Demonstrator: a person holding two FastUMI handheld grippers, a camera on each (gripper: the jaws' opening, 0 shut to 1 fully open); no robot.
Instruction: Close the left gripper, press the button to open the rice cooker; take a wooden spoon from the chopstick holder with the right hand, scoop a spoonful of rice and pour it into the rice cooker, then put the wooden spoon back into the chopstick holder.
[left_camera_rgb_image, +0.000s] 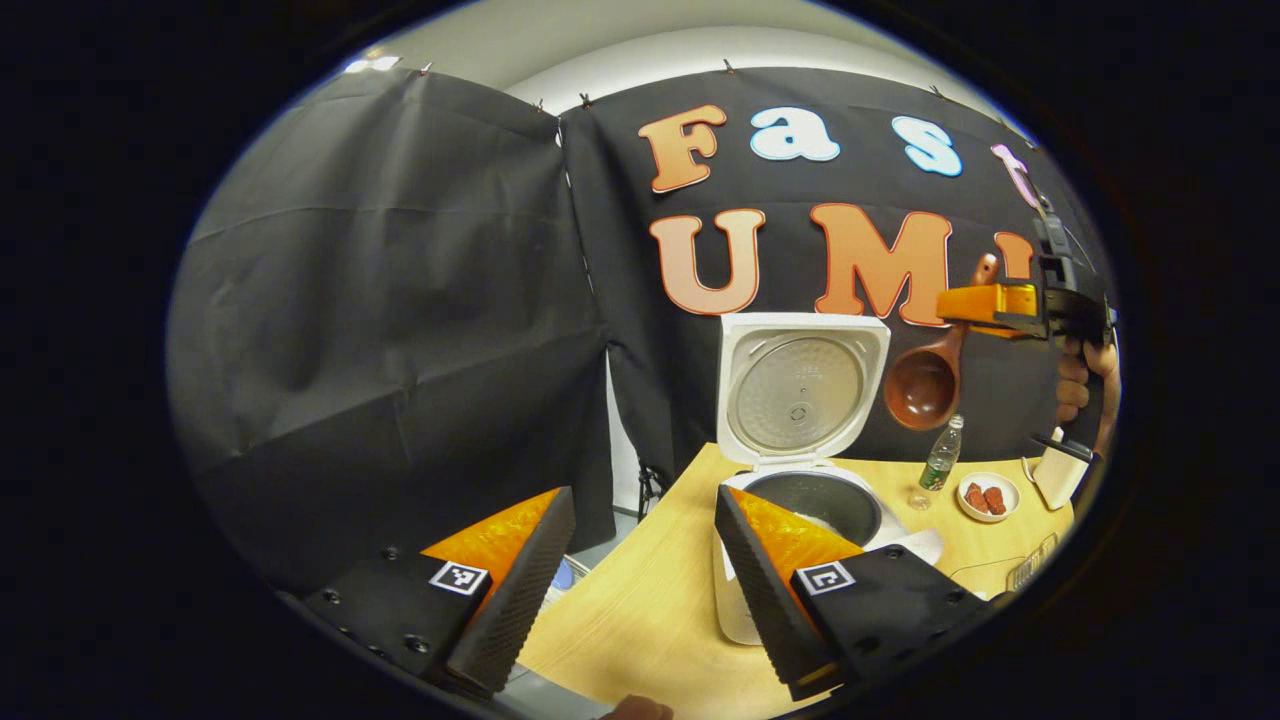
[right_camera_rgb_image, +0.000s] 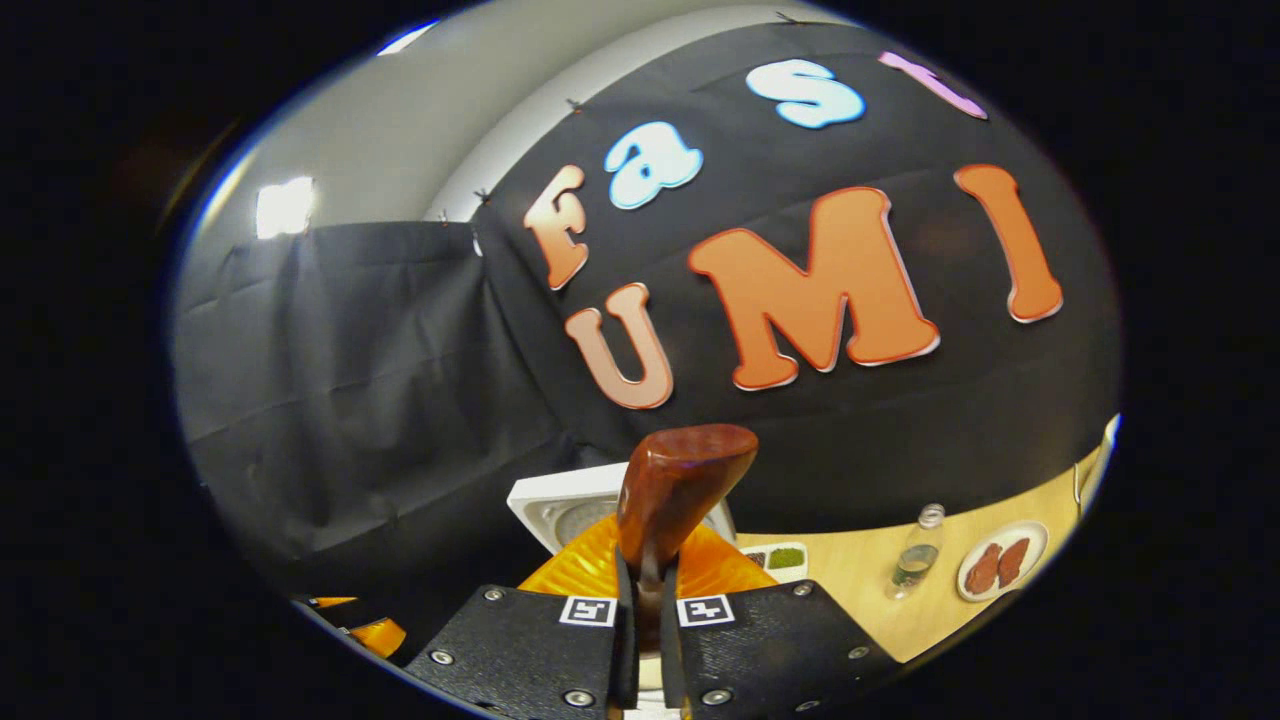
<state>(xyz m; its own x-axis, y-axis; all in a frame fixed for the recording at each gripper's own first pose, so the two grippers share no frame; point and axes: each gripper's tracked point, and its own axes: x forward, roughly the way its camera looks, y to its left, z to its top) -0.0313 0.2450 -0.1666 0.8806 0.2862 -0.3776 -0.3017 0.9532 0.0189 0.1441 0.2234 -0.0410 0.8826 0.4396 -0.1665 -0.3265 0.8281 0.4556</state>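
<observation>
The white rice cooker (left_camera_rgb_image: 735, 600) stands open on the wooden table, its lid (left_camera_rgb_image: 800, 390) upright and its dark inner pot (left_camera_rgb_image: 815, 500) showing a pale patch at the near wall. My left gripper (left_camera_rgb_image: 640, 500) is open just in front of the cooker, holding nothing. My right gripper (left_camera_rgb_image: 985, 305) is held high to the right of the lid, shut on the handle of the wooden spoon (left_camera_rgb_image: 922, 385). The spoon's bowl hangs downward and looks empty. In the right gripper view the spoon handle (right_camera_rgb_image: 680, 480) rises between the closed fingers of my right gripper (right_camera_rgb_image: 640, 580).
A clear bottle (left_camera_rgb_image: 940, 455), a white plate (left_camera_rgb_image: 1008, 488) of reddish pieces and a white holder (left_camera_rgb_image: 1055, 475) stand on the table (left_camera_rgb_image: 640, 610) right of the cooker. A small dish (right_camera_rgb_image: 775, 558) with green contents sits behind. A hand (left_camera_rgb_image: 1075, 385) grips the right tool.
</observation>
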